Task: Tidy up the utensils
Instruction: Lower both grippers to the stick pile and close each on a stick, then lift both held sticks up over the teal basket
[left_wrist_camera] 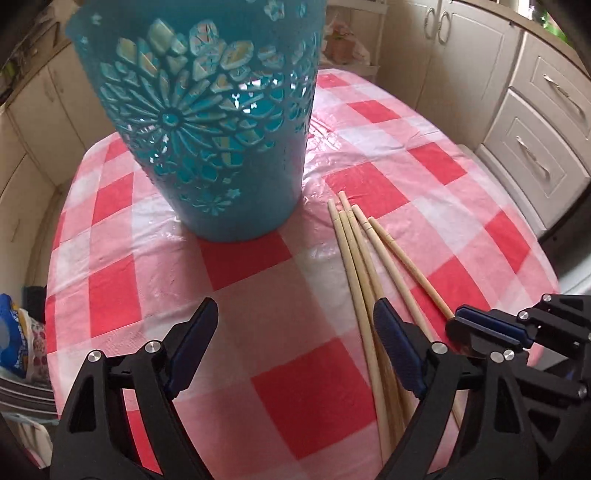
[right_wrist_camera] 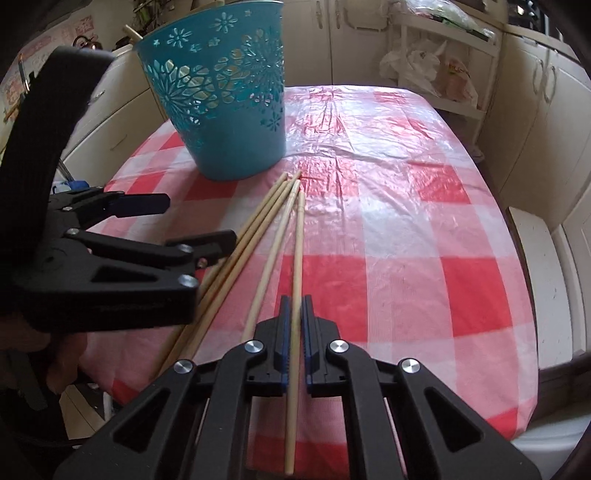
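Several wooden chopsticks (left_wrist_camera: 354, 251) lie side by side on the red-and-white checked tablecloth (left_wrist_camera: 258, 387), tips toward a teal cut-out basket (left_wrist_camera: 207, 129) standing upright. My right gripper (right_wrist_camera: 294, 314) is shut on the rightmost chopstick (right_wrist_camera: 298, 240), which runs between its blue pads. That same gripper (left_wrist_camera: 456, 319) shows at the right of the left wrist view, clamped on the stick. My left gripper (left_wrist_camera: 295, 325) is open just left of the bundle, its right finger (left_wrist_camera: 395, 339) over the sticks and only cloth between the pads. It (right_wrist_camera: 192, 221) also appears in the right wrist view.
The table (right_wrist_camera: 406, 221) is wrapped in crinkled plastic film. Cream cabinets and drawers (left_wrist_camera: 535, 147) run along the right side. A white rack with plastic bags (right_wrist_camera: 436, 74) stands beyond the far table end. A stick end (right_wrist_camera: 133, 31) pokes above the basket rim.
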The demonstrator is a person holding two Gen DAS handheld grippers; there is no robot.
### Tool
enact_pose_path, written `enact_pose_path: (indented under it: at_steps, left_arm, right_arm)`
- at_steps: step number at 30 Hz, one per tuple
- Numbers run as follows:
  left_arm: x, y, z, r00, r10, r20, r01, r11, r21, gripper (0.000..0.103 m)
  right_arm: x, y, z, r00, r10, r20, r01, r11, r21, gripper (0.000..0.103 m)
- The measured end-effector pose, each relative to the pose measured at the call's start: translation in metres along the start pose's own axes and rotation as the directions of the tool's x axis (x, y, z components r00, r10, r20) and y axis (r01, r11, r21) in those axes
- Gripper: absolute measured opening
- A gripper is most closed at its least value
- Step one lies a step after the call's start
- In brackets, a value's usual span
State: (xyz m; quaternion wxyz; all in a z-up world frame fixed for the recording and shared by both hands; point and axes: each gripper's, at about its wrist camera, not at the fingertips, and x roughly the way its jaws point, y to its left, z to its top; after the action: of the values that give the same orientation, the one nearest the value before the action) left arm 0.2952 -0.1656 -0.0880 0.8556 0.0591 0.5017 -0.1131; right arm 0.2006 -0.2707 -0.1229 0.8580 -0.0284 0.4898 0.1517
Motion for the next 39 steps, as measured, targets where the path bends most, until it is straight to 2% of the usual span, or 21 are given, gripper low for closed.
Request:
enact_pose_path:
  at_steps: [1,3,5,6,7,9,10,11,15,19,22,23,26,29,33,36,39]
  left_arm:
    - [0.001,0.005,-0.002,1.000,0.003,0.008,-0.003,1.000,-0.015,0.081]
    - [0.004,0.010,-0.003,1.000,0.015,-0.002,-0.015,0.999,-0.042,0.067]
    - [0.003,0.009,-0.007,0.999,0.027,0.022,-0.026,0.999,-0.033,0.062]
    - [0.001,0.008,-0.009,0.999,0.022,0.030,-0.021,0.999,-0.024,0.050]
    - [0.000,0.007,-0.011,0.999,0.017,0.032,-0.016,1.000,-0.014,0.045]
    - [-0.007,0.008,-0.014,1.000,0.008,0.015,-0.008,1.000,0.022,0.020]
    - [-0.009,0.008,-0.016,1.000,0.001,0.003,-0.001,0.999,0.039,0.015]
    - [-0.014,0.010,-0.021,1.000,-0.010,-0.020,0.011,0.998,0.061,0.006]
    - [-0.023,0.020,-0.031,0.993,-0.080,-0.092,0.088,0.992,0.088,0.005]
    - [-0.022,0.027,-0.023,0.995,-0.053,-0.084,0.060,0.994,0.087,0.006]
    - [-0.011,0.025,-0.011,0.996,-0.050,-0.079,0.055,0.996,0.065,0.022]
    - [-0.006,0.023,-0.007,0.996,-0.037,-0.075,0.042,0.997,0.068,0.030]
    - [0.001,0.022,0.000,0.998,-0.032,-0.058,0.035,0.998,0.058,0.036]
    - [0.002,0.025,0.001,0.998,-0.037,-0.049,0.040,0.998,0.058,0.034]
    - [-0.001,0.031,-0.003,0.998,-0.042,-0.039,0.044,0.997,0.061,0.013]
    - [-0.003,0.036,-0.004,0.998,-0.049,-0.048,0.051,0.997,0.055,0.010]
    - [-0.004,0.036,-0.004,0.998,-0.044,-0.052,0.047,0.997,0.060,0.010]
  right_arm:
    - [0.003,0.000,0.005,1.000,-0.005,0.002,0.005,1.000,-0.014,0.009]
    - [0.010,0.001,0.013,1.000,-0.008,0.007,0.008,0.999,-0.039,0.009]
    - [0.013,0.000,0.018,1.000,0.013,0.003,-0.012,0.999,-0.037,0.009]
    - [0.012,0.001,0.016,1.000,0.023,-0.004,-0.023,0.999,-0.032,0.008]
    - [0.011,0.000,0.016,0.999,0.045,-0.013,-0.046,0.999,-0.026,0.007]
    - [0.008,-0.001,0.012,0.990,0.137,-0.043,-0.137,0.991,0.004,0.006]
    - [0.006,-0.001,0.009,0.983,0.174,-0.054,-0.174,0.985,0.013,0.006]
    - [0.004,0.001,0.007,0.982,0.183,-0.057,-0.183,0.983,0.007,0.006]
    - [0.002,0.000,0.015,0.989,0.148,-0.030,-0.148,0.989,-0.004,0.009]
    - [0.011,0.009,0.027,0.994,0.104,-0.045,-0.107,0.991,-0.075,0.011]
    - [0.020,0.013,0.032,0.997,0.041,-0.070,-0.051,0.989,-0.142,0.012]
    - [0.021,0.013,0.031,0.997,0.046,-0.062,-0.055,0.987,-0.154,0.014]
    - [0.021,0.007,0.034,0.993,0.095,-0.074,-0.103,0.988,-0.115,0.022]
    - [0.016,-0.007,0.035,0.984,0.167,-0.055,-0.169,0.985,-0.036,0.024]
    - [0.016,-0.001,0.039,0.986,0.157,-0.049,-0.161,0.985,-0.068,0.024]
    - [0.020,0.008,0.037,0.993,0.109,-0.053,-0.114,0.987,-0.111,0.024]
    - [0.021,0.012,0.033,0.989,0.131,-0.065,-0.138,0.983,-0.117,0.024]
